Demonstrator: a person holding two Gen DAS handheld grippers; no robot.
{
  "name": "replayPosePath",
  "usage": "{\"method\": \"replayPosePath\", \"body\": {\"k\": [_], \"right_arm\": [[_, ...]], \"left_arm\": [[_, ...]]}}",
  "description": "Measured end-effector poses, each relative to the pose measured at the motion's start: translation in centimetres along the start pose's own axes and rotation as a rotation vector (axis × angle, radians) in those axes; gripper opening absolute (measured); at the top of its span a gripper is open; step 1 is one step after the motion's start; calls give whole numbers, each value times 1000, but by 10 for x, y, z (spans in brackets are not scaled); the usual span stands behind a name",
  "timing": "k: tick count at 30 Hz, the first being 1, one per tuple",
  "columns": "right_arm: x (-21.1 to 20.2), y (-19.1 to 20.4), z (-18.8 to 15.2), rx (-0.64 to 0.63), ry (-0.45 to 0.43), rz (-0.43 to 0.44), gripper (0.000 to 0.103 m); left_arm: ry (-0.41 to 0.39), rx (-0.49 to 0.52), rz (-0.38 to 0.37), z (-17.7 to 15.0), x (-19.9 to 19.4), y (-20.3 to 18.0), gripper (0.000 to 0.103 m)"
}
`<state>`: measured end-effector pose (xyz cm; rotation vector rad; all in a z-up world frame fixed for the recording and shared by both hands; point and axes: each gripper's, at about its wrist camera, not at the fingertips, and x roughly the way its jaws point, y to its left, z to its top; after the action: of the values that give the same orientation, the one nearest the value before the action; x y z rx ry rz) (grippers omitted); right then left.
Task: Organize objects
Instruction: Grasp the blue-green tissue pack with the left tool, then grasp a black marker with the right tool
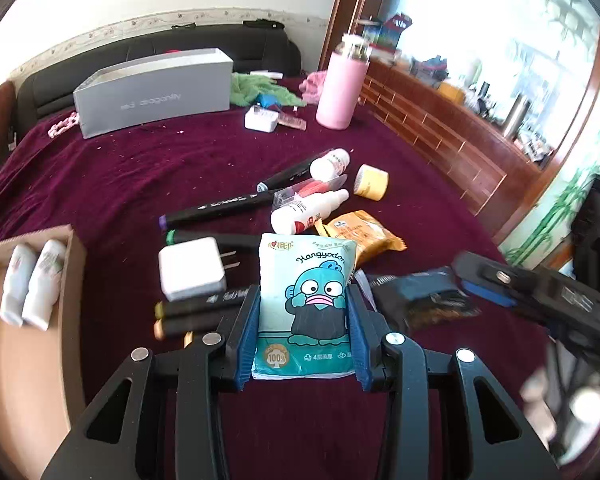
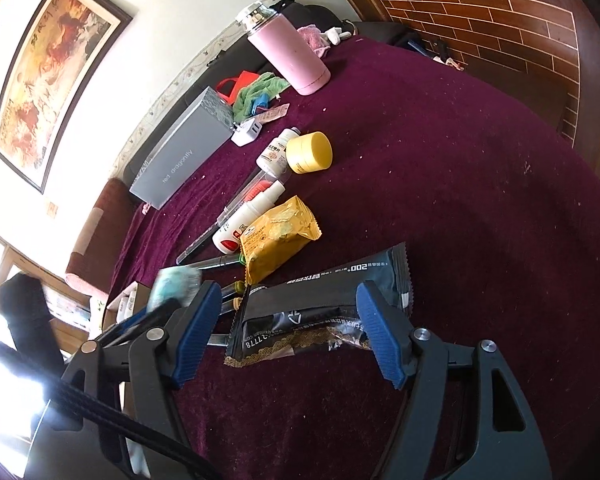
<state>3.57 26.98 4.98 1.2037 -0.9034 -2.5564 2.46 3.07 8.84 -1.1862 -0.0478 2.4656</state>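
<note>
Gripping the tissue pack (image 1: pixel 306 308) squarely, the left gripper (image 1: pixel 304 316) should carry it level toward the cardboard box (image 1: pixel 72 248); the right gripper (image 2: pixel 292 320) straddles the dark snack wrapper (image 2: pixel 320 312), jaws wide

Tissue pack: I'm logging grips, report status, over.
Left gripper shut on tissue pack. Right gripper open around dark snack packet, pads clear. Cardboard box nearby, unobstructed.
</note>
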Motion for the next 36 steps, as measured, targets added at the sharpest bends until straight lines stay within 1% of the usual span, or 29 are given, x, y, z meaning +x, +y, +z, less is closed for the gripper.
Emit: {"method": "replayPosePath", "body": {"k": [3, 6, 9, 11, 13, 14, 16, 18, 20, 22, 24, 26, 29, 32, 34, 36], "right_arm": [[3, 6, 3, -18, 21, -4, 70], [10, 17, 7, -59, 50, -33, 70], [17, 36, 2, -116, 91, 24, 70], [28, 64, -11, -237, 138, 49, 70], [46, 91, -28, -367, 216, 47, 70], [52, 99, -34, -410, 235, 29, 70], [71, 120, -50, -551, 272, -27, 70], [87, 132, -62, -656, 288, -93, 70], [98, 135, -67, -696, 300, -122, 70], [107, 136, -67, -723, 314, -158, 65], [115, 137, -66, -729, 351, -167, 51], [121, 138, -71, -748, 387, -189, 48], [127, 148, -82, -809, 383, -241, 45], [132, 158, -88, -821, 384, -241, 44], [134, 162, -90, -813, 374, -254, 36], [131, 163, -93, -800, 377, -248, 21]], "left_arm": [[-15, -27, -7, -12, -21, 16, 34], [-30, -66, -15, -23, -38, 33, 35], [-64, -91, 7, -35, -57, 52, 35], [-76, -109, 19, -42, -66, 63, 35], [-86, -136, 23, -48, -75, 76, 35], [-90, -147, 28, -51, -78, 81, 35], [-92, -174, 36, -57, -83, 94, 35], [-95, -194, 42, -64, -87, 103, 35], [-99, -206, 44, -69, -90, 110, 35], [-106, -215, 48, -73, -93, 115, 35], [-114, -220, 49, -77, -96, 119, 35], [-116, -231, 42, -80, -96, 123, 35], [-110, -239, 32, -82, -93, 126, 35], [-109, -243, 29, -86, -93, 126, 35], [-113, -246, 29, -88, -96, 127, 35], [-120, -251, 37, -89, -100, 129, 35]]}}
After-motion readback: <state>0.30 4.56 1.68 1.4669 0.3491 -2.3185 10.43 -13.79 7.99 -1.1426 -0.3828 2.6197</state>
